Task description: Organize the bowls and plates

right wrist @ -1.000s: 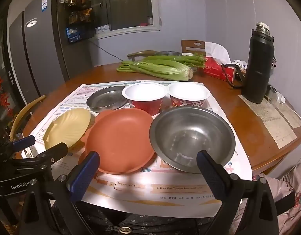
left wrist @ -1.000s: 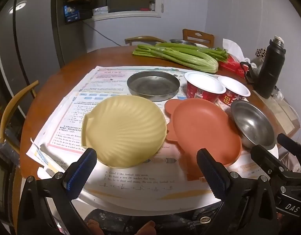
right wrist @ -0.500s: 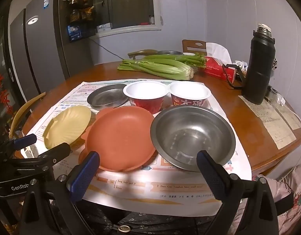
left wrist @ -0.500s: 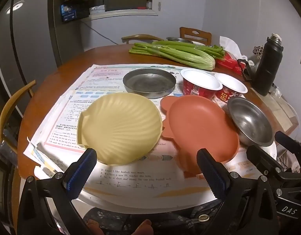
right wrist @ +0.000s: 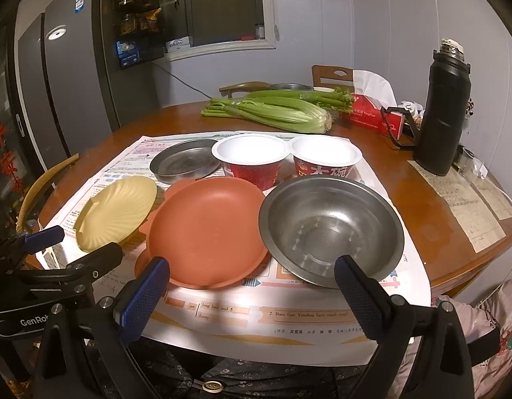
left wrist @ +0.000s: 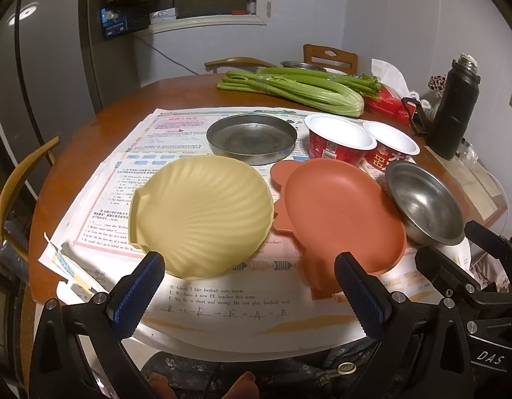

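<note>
Both jaws apart and empty, the left gripper (left wrist: 249,286) faces the shell plate (left wrist: 202,212) at twelve o'clock; the right gripper (right wrist: 252,286) faces the steel bowl (right wrist: 332,229) at one o'clock. Sorting looks unstarted; a rim pinch likely comes next.

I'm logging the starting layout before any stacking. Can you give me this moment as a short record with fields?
surface: round wooden table, worksheets spread under the dishes
plates: yellow shell plate; orange plate; flat metal dish
bowls: steel bowl; two red paper bowls
stacked: nothing yet
left gripper: open, empty, facing the yellow shell plate
right gripper: open, empty, between orange plate and steel bowl
background: celery, black flask
</note>
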